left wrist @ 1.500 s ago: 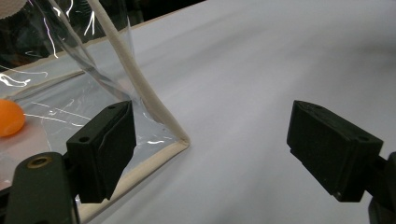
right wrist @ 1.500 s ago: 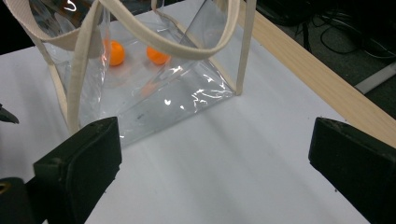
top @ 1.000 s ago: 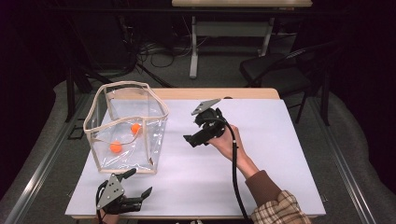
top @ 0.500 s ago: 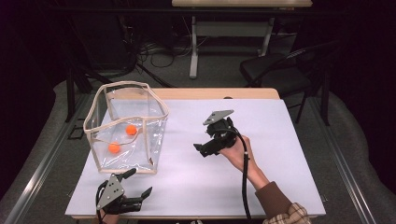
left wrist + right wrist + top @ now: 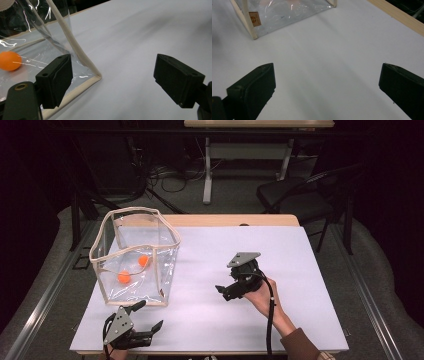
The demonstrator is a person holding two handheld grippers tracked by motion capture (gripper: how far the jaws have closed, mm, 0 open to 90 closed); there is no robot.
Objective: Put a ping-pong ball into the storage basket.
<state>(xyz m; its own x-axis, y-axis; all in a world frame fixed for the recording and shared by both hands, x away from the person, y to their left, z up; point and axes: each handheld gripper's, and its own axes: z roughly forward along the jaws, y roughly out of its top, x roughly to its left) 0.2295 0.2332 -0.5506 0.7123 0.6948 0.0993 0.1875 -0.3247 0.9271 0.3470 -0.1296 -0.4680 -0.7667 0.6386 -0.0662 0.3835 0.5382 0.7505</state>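
No legible text, numbers or brand names anywhere. One small brown label (image 5: 253, 19) on the cream-trimmed edge of the clear plastic bag (image 5: 279, 12), bearing a tiny orange mark, too small and blurred to read.

The clear bag (image 5: 135, 255) at the left is glossy see-through plastic that throws bright glints, edged with a matt, cream cloth binding (image 5: 75, 47) of woven look. Two orange balls (image 5: 124, 277) inside look smooth and matt. The bench (image 5: 300, 270) carries a smooth, matt white sheet; its far edge shows pale wood. Each hand-held gripper (image 5: 227, 292) has matt black plastic jaws and a dull grey plate.
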